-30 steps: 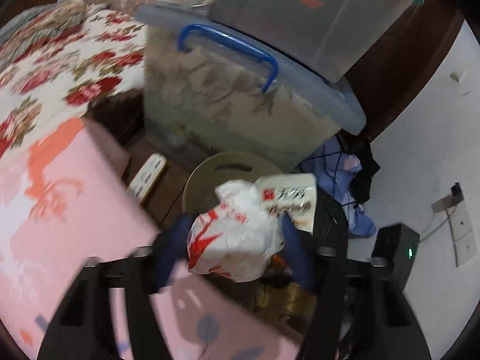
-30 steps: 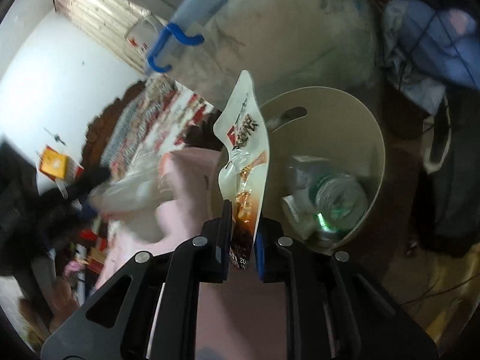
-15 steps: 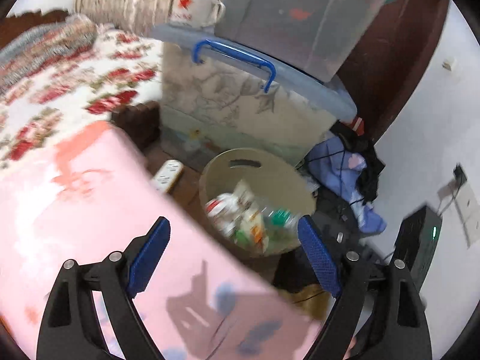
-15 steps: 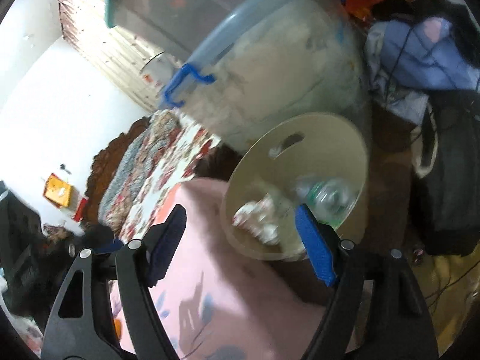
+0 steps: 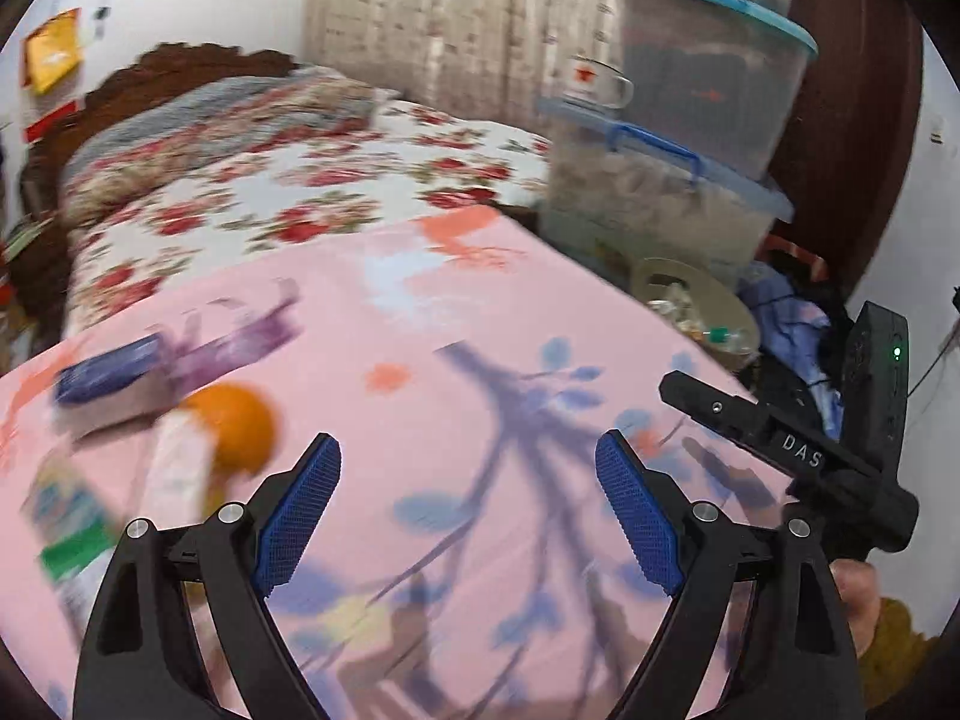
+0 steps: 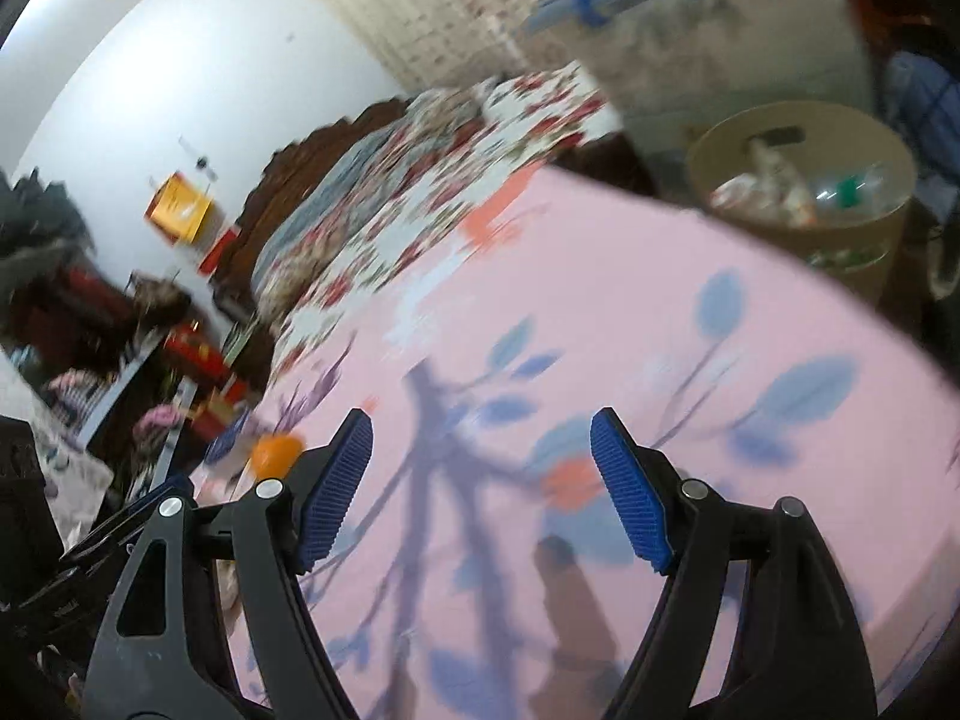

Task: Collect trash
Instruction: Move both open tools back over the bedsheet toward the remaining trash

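Both grippers hang over the pink counter (image 5: 480,360), fingers spread wide, nothing held. Left gripper (image 5: 468,510) has its blue fingers (image 5: 297,510) apart above the leaf print; right gripper (image 6: 480,480) the same, its fingers (image 6: 627,492) wide over bare pink cloth. Landmark is the bin (image 6: 840,240): a tan round bin standing just past the counter's far corner, on the floor below the counter edge. Trash (image 6: 780,189) sits inside the bin, a heap of wrappers and a clear bottle with a green cap; details blurred. In the left view the bin (image 5: 729,306) shows beyond the counter edge, with the same heap in it. Behind the bin, stacked storage boxes (image 5: 660,198) with a blue handle; a mug (image 5: 597,81) stands on the lower box's lid. Beside the bin, away from the counter, a pile of blue cloth (image 5: 786,312). Well away from the bin, at the counter's opposite end, lie an orange (image 5: 240,426), a blue pack (image 5: 108,372) and some blurred packets (image 5: 72,522); these are near the left gripper's side. Beyond the counter, a bed (image 5: 270,192) with floral cover. Motion blur throughout.
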`<state>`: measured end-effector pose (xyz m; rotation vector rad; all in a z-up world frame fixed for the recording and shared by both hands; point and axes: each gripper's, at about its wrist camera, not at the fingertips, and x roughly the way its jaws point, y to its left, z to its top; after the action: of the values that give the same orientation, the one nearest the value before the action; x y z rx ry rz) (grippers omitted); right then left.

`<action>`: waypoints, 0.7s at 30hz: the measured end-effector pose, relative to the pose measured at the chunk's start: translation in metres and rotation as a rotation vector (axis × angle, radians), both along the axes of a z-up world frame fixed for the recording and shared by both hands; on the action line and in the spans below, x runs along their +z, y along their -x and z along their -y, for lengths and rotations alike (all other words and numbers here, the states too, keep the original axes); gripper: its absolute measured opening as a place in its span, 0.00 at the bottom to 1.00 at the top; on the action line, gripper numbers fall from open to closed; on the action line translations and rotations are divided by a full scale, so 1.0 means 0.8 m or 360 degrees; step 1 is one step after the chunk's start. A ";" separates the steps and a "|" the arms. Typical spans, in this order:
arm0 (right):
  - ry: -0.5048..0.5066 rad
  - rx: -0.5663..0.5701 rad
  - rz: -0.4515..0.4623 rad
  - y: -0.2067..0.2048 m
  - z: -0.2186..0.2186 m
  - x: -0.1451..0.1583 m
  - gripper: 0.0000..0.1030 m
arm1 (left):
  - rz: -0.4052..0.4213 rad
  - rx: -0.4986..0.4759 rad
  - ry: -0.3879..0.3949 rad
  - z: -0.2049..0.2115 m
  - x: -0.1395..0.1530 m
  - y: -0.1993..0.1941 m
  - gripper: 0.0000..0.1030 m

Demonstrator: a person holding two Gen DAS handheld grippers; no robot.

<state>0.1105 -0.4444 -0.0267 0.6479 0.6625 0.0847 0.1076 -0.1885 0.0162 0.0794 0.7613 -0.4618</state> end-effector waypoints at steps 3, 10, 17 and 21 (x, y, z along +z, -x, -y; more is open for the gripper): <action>0.0028 0.0082 -0.0017 0.005 -0.040 0.004 0.74 | 0.0019 0.0089 0.0011 -0.047 0.000 0.021 0.90; 0.0109 0.0164 0.0000 0.018 -0.107 0.021 0.79 | 0.0082 0.0274 0.0018 -0.131 0.006 0.054 0.92; 0.0165 0.0237 -0.0080 0.012 -0.158 0.018 0.80 | 0.0119 0.0446 -0.0045 -0.189 0.005 0.070 0.92; 0.0184 0.0276 -0.0104 0.007 -0.174 0.017 0.82 | 0.0151 0.0553 -0.0095 -0.220 0.006 0.081 0.92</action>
<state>0.1045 -0.3049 -0.0127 0.4828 0.7801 0.1857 0.0431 -0.0127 0.0211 0.0234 0.6784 -0.1039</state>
